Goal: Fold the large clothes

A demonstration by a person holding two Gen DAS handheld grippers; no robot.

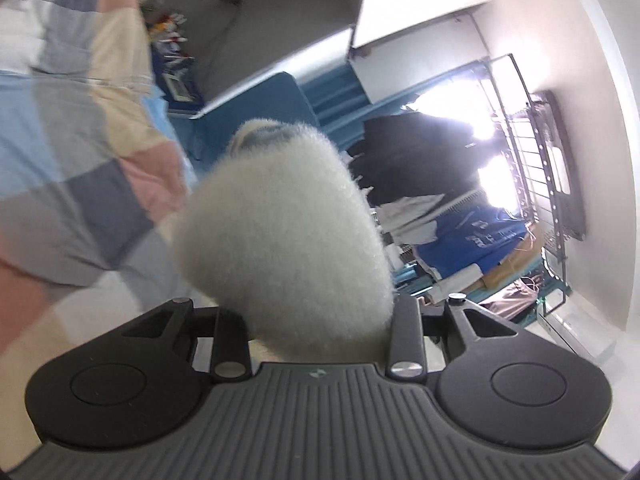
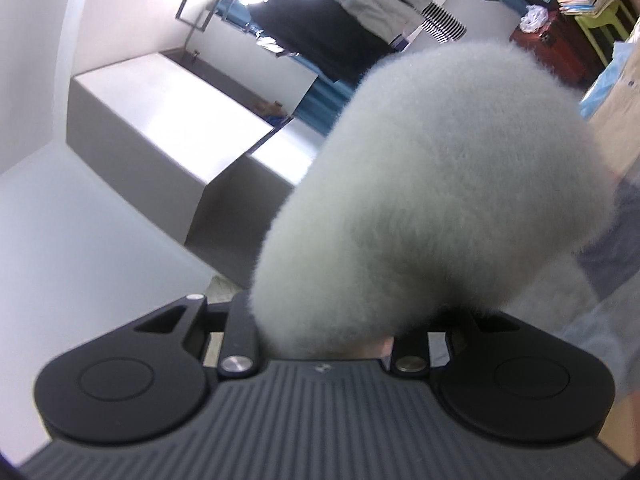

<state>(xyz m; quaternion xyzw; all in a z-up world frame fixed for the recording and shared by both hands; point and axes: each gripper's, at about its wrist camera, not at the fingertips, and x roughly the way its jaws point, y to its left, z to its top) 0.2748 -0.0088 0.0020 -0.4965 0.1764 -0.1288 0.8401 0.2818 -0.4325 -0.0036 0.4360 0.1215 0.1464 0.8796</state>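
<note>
Left wrist: fuzzy garment (image 1: 284, 240) blocks view; patchwork quilt (image 1: 80, 140) beside.

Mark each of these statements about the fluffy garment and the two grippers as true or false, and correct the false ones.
1. The left gripper has pale fluffy fabric between its fingers. True.
2. The right gripper is empty. False: it too has the fluffy fabric bunched between its fingers.
3. The fabric is dark blue denim. False: it is pale grey-white and furry.
4. A patchwork cloth of pink, blue and cream squares shows in the left wrist view. True.
5. A yellow stool carries stacked papers in the right wrist view. True.
</note>
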